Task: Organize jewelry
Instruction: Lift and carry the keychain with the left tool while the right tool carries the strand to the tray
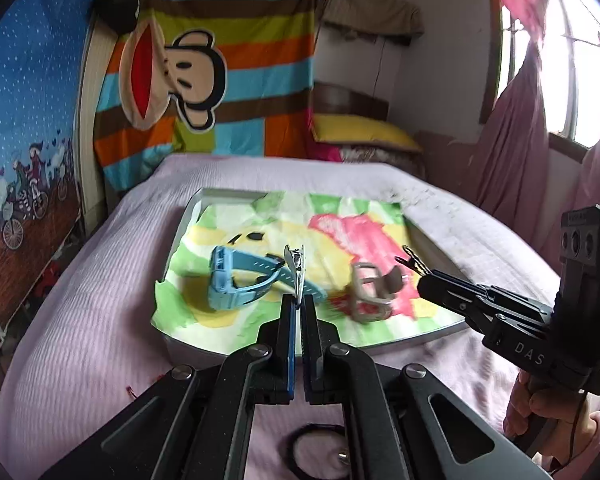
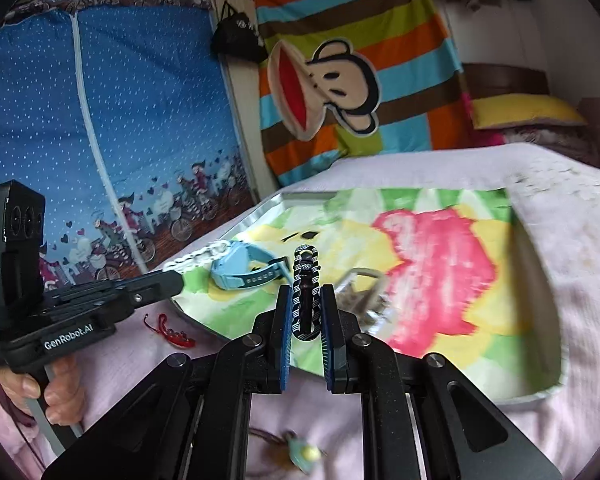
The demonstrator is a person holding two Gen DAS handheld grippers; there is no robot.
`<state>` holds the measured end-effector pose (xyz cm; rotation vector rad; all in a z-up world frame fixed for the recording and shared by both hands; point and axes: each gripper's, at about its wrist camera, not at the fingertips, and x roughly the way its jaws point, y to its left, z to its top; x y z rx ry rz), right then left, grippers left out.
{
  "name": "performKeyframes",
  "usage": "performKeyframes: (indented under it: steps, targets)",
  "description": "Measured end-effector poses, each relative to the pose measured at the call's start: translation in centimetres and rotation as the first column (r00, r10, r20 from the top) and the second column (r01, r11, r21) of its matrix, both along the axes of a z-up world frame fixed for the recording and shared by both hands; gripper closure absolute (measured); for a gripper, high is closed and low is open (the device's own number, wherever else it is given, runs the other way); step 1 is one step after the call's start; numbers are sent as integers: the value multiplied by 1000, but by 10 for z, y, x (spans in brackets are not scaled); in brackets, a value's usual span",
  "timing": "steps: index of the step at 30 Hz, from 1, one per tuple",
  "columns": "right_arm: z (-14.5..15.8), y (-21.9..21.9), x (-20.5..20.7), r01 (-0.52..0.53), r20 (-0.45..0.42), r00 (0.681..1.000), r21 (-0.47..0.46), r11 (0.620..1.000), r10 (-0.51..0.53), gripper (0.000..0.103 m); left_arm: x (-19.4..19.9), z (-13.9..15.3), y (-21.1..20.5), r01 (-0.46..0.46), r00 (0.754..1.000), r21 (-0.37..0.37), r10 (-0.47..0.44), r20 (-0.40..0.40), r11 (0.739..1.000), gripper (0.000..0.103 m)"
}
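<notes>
From the left wrist view, the left tool [image 1: 299, 304] has its jaws nearly together, pinching a thin silver hair clip [image 1: 296, 270] by its tail end, above the near edge of the tray [image 1: 420, 338] on the bed [image 1: 80, 320]. The clip looks light, stiff and slick, so a grip on the flat tail suits it; a sideways knock could likely twist it out. In the tray, on its colourful cloth, lie a blue watch [image 1: 240, 280] and a grey watch [image 1: 370, 294], their straps soft and curled; each is best taken across the strap, not the smooth face. The right tool [image 1: 422, 278] holds a thin dark clip [image 1: 410, 258] over the tray's right part. A black hair tie [image 1: 312, 450] lies on the bed below the tool.

From the right wrist view, the right tool [image 2: 307, 312] is narrowed onto a black patterned hair clip [image 2: 306, 292], gripped along its sides, over the tray [image 2: 236, 228]. It seems rigid and light. A red hair clip [image 2: 170, 330] and a small green-yellow ornament [image 2: 304, 454] lie on the bed, outside the tray.
</notes>
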<state>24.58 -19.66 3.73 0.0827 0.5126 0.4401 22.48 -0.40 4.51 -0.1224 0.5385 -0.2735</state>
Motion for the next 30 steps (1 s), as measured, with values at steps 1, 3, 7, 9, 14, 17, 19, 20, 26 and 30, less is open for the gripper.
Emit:
performKeyframes:
  steps: [1, 3, 7, 9, 14, 17, 19, 20, 26, 30]
  targets:
    - [-3, 5, 5, -9, -14, 1000, -3, 1000, 9, 91, 3, -2, 1, -2, 1000, 4, 2, -13, 1000, 100]
    - [-9, 14, 15, -23, -49, 999, -11, 1000, 22, 91, 10, -6, 6, -5, 999, 4, 5, -43, 1000, 100]
    - [-21, 27, 29, -33, -109, 994, -40, 999, 29, 91, 23, -15, 12, -4, 993, -3, 4, -114, 1000, 100]
    - [-27, 31, 36, -40, -148, 989, -57, 998, 31, 91, 28, -18, 11, 5, 989, -3, -6, -145, 1000, 100]
    - [-38, 36, 48, -54, -208, 978, -90, 994, 35, 91, 37, -24, 8, 26, 980, 9, -24, -197, 1000, 100]
    - [-42, 40, 52, -62, -230, 973, -103, 993, 37, 91, 40, -26, 7, 28, 974, 13, -25, -223, 1000, 100]
    - [-43, 39, 52, -62, -233, 972, -103, 993, 36, 91, 43, -28, 7, 29, 970, 8, -26, -241, 1000, 100]
    - [-44, 38, 52, -60, -233, 972, -101, 993, 35, 91, 44, -28, 8, 29, 969, 6, -27, -244, 1000, 100]
    - [-42, 33, 47, -45, -219, 975, -93, 995, 24, 91, 42, -27, 10, 32, 971, -12, -34, -237, 999, 99]
    - [-37, 28, 36, -28, -174, 985, -93, 995, 11, 90, 33, -25, 14, 26, 977, -29, -31, -211, 999, 99]
